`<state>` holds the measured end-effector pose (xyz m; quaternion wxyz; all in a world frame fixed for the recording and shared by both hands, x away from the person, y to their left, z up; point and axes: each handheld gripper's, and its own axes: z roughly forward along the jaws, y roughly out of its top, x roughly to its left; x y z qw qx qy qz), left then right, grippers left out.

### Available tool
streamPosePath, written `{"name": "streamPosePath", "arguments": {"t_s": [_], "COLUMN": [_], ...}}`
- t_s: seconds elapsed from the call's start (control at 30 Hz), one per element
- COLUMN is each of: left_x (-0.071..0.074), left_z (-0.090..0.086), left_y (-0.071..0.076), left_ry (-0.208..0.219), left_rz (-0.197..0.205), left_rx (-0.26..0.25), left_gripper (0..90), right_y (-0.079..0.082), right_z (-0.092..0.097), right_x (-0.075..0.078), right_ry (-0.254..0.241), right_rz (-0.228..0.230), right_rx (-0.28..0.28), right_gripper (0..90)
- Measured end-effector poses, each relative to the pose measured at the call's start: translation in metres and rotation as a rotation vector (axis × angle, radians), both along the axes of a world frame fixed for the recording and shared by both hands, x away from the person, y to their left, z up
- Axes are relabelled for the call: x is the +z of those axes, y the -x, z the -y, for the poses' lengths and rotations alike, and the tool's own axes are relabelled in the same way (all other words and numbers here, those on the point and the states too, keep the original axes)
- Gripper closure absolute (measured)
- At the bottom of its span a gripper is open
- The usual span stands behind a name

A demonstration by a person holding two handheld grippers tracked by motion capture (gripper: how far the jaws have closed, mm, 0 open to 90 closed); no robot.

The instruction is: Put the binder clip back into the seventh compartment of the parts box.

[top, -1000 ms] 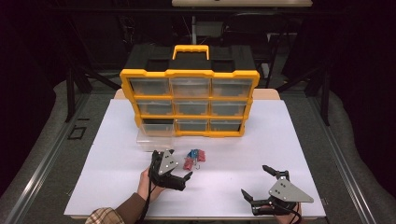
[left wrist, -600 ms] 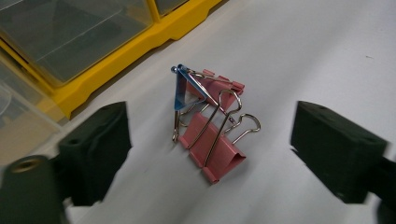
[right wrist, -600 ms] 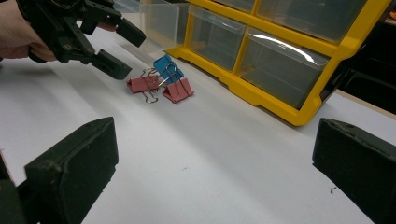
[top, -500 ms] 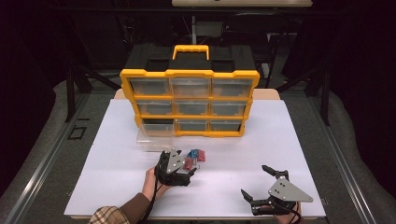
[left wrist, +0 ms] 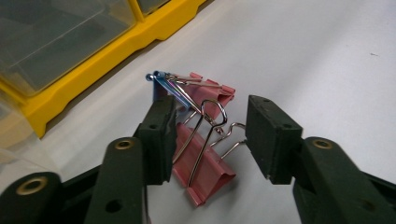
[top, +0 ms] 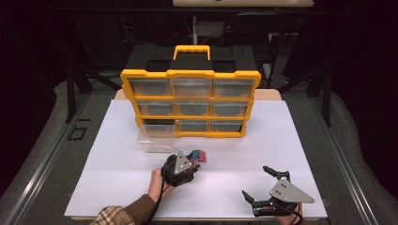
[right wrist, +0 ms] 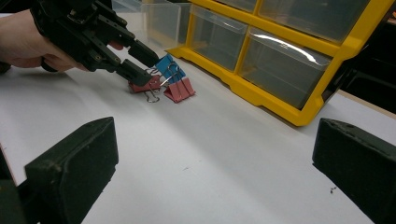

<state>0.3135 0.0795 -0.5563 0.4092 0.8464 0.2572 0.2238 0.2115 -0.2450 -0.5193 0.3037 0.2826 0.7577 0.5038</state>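
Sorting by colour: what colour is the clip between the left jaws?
Pink-red binder clip, clearest in the left gripper view.

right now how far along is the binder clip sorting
Done: one clear drawer is pulled out of the yellow organizer and sits on the table in front of it. In hand: the left gripper has been closing around a pink binder clip, with a gap at the right pad. Left: the blue clip and the other pink clip lie on the table; none looks binned. The right gripper waits open.
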Motion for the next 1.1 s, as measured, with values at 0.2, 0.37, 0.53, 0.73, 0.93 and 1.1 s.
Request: {"name": "streamPosePath", "arguments": {"t_s": [0.2,0.37,0.53,0.73,0.93,1.1], "left_x": [-0.0028,-0.0029,-0.0032,-0.0018,-0.0003,0.0013], "left_z": [0.0021,0.0008,-0.0017,-0.0022,-0.0043,-0.0073], "left_y": [-0.0018,-0.0018,-0.0029,-0.0005,-0.0001,0.0011], "left_ry": [0.000,0.001,0.009,-0.003,-0.002,-0.003], "left_rz": [-0.010,-0.012,-0.016,0.009,0.024,0.046], "left_rx": [-0.014,-0.008,-0.004,-0.005,0.010,0.041], "left_gripper": [63.1,67.9,72.8,75.7,78.7,82.2], "right_y": [-0.0005,-0.0001,-0.0003,0.0004,0.0003,0.0010], "right_z": [0.0004,0.0004,0.0008,0.0009,0.0011,0.0001], "right_x": [-0.0003,0.0000,-0.0001,0.0002,0.0002,0.0003], "right_ry": [-0.003,0.000,0.002,0.002,0.003,0.009], "right_rz": [0.000,0.000,-0.001,0.001,0.001,0.000], "right_rx": [-0.001,0.000,-0.002,-0.004,-0.005,-0.010], "right_gripper": [0.0,0.0,0.0,0.0,0.0,0.1]}}
